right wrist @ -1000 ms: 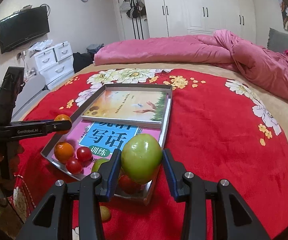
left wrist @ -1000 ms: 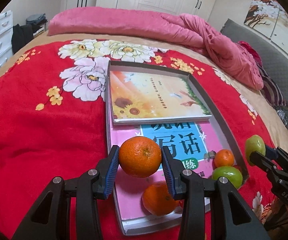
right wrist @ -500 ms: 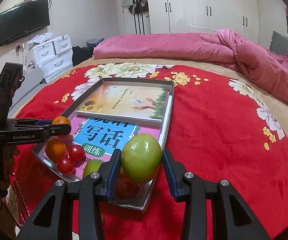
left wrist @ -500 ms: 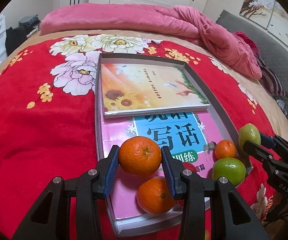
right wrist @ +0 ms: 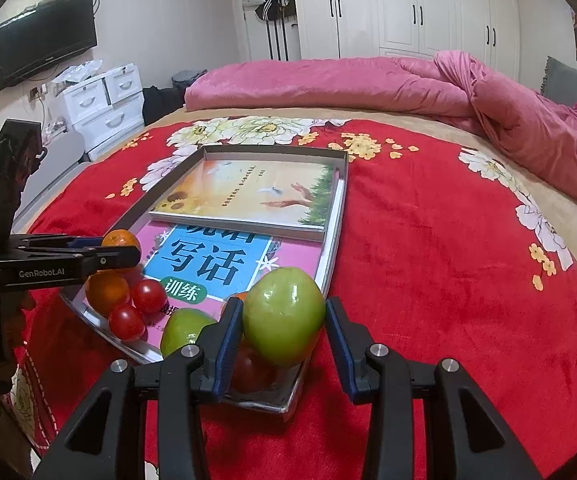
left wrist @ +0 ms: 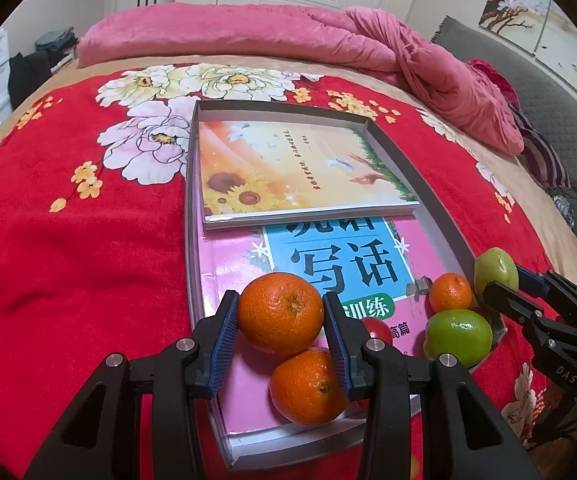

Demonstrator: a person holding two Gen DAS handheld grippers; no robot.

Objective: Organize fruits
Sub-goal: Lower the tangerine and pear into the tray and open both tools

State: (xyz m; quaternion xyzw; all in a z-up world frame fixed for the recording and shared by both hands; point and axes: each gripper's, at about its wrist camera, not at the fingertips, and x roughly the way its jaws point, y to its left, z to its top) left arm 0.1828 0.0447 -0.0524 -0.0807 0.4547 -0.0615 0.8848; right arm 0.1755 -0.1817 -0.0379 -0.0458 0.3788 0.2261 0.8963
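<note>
Fruits [left wrist: 458, 337] fill a tray [left wrist: 440, 208] (red floral bedspread [left wrist: 72, 264] beneath).

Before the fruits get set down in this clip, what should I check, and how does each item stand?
1. Left gripper clamped on the orange: ok, both pads touch it.
2. Right gripper holding the green fruit: cannot tell, the right pad shows a gap.
3. Tray level on the red blanket: ok.
4. Bare spot in the tray: not ok, books cover its floor.
5. Grippers apart from each other: ok.
</note>
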